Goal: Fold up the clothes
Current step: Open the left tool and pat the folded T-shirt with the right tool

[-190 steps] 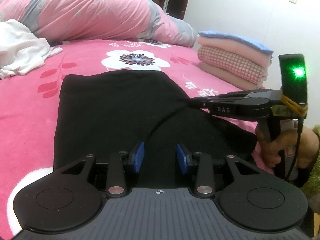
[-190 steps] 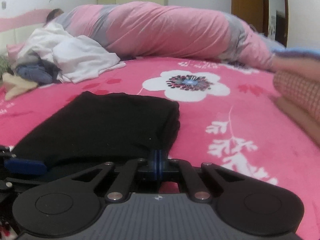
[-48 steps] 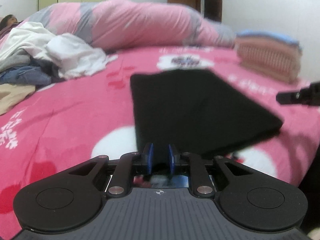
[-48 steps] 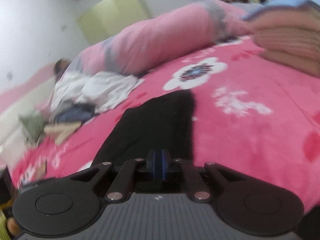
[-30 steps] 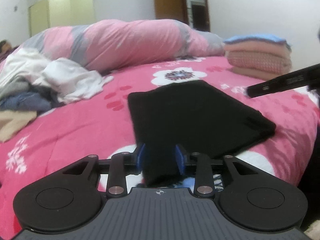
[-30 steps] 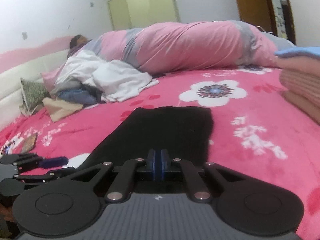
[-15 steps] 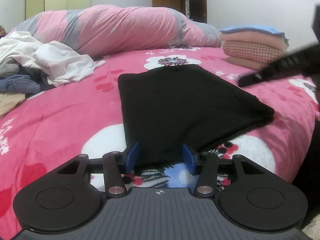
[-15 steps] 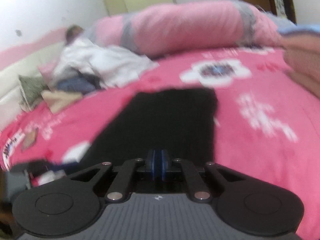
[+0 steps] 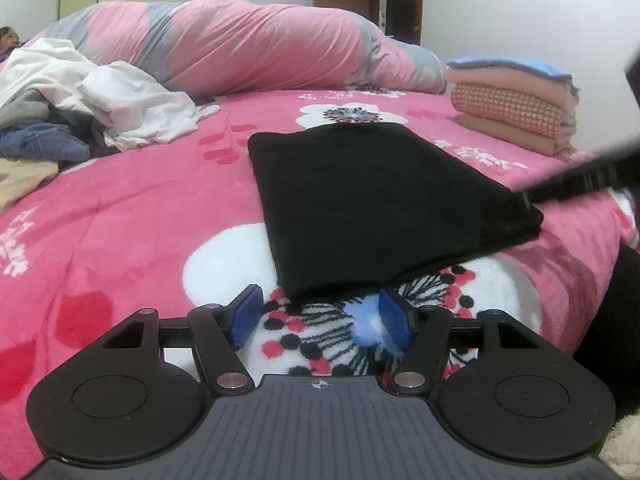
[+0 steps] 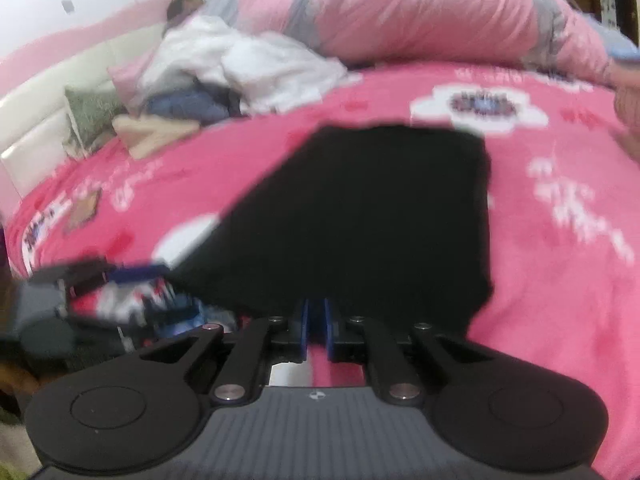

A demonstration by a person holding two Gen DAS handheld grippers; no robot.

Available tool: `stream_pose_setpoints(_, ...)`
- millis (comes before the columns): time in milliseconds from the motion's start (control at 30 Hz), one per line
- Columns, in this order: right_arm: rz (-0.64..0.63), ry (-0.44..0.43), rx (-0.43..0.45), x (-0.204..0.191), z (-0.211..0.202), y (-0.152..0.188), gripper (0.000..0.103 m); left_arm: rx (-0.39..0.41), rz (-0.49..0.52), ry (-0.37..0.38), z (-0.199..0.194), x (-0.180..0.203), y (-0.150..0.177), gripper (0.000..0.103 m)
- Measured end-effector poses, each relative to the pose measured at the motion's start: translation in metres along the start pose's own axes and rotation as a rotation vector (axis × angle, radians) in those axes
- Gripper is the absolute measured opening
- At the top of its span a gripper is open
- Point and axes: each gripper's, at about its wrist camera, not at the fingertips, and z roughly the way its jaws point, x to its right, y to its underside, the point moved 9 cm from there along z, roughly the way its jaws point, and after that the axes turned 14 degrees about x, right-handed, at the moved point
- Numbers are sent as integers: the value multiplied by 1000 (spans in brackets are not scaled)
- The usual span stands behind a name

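Note:
A black garment (image 9: 380,208), folded into a flat rectangle, lies on the pink flowered bedspread (image 9: 120,220). My left gripper (image 9: 319,317) is open just short of the garment's near corner, with nothing between its blue pads (image 9: 244,316). My right gripper (image 10: 317,316) is closed on the garment's (image 10: 360,216) near edge, its blue pads almost touching. In the left wrist view the right gripper (image 9: 526,200) reaches in from the right, blurred, to the garment's right corner. The left gripper (image 10: 132,276) shows as a blur at the left of the right wrist view.
A stack of folded clothes (image 9: 512,100) sits at the far right of the bed. A heap of unfolded white, blue and beige clothes (image 9: 92,100) lies at the left. A rolled pink and grey duvet (image 9: 260,48) runs along the back. The bed's front edge is just below both grippers.
My left gripper has opened, let go of the garment's near corner and drawn back a little. The right gripper stays closed on the garment and is moving, so its view is blurred.

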Motion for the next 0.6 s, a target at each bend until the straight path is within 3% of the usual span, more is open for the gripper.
stream_pose_setpoints(133,-18,-74,40,-22,23,-12,8,9,35,-39,-13,-3,-3,64)
stream_pose_setpoints(200,-26,-110,4,-32,37,1,9,17,39,-69,-20,-8,-5,64)
stream_pose_setpoints(367,-107,-154,-55,-51,21,39,13,35,-26,-122,-29,-27,-11,65)
stream_pose_setpoints(500,-87,-129,-82,-42,-7,43,13,60,-56,-94,-17,-24,-23,64)
stream_pose_setpoints(600,-83,-71,13,-26,-23,13,13,89,-6,-48,-2,-7,-35,65)
